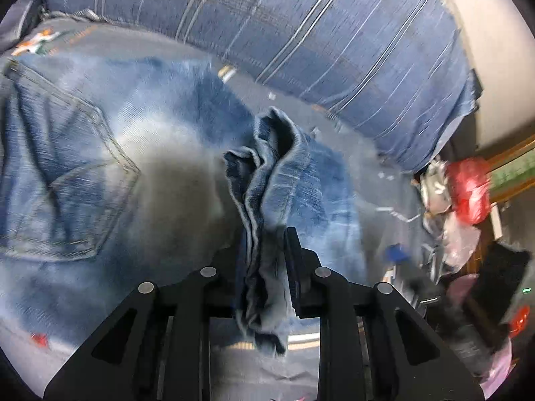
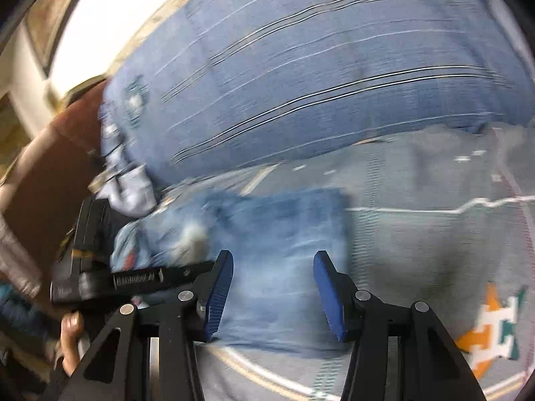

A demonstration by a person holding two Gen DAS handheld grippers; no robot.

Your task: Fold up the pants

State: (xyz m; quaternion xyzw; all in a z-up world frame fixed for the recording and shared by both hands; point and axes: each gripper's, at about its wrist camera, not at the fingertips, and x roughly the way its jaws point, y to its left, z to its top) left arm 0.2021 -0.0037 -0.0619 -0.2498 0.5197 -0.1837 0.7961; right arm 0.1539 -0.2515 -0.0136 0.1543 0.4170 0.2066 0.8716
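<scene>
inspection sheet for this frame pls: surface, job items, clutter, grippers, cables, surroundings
Surface: grey patterned bedsheet, rumpled.
Job's things: blue jeans spread on the sheet, back pocket up; a bunched section lifted.
Clutter: red bag and mixed items at the bed's edge.
Grippers: left gripper shut on the jeans; right gripper open, empty, above the denim.
Cables: nothing seen.
Surroundings: blue striped pillow; pale wall.

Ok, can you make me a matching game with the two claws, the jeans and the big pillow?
Things:
1. left claw
2. right claw
3. jeans
4. striped pillow

States:
A. open, holding nothing
B. lying on the bed at the back
C. shut on bunched denim
D. light blue, back pocket showing

Pairs: 1-C, 2-A, 3-D, 4-B
</scene>
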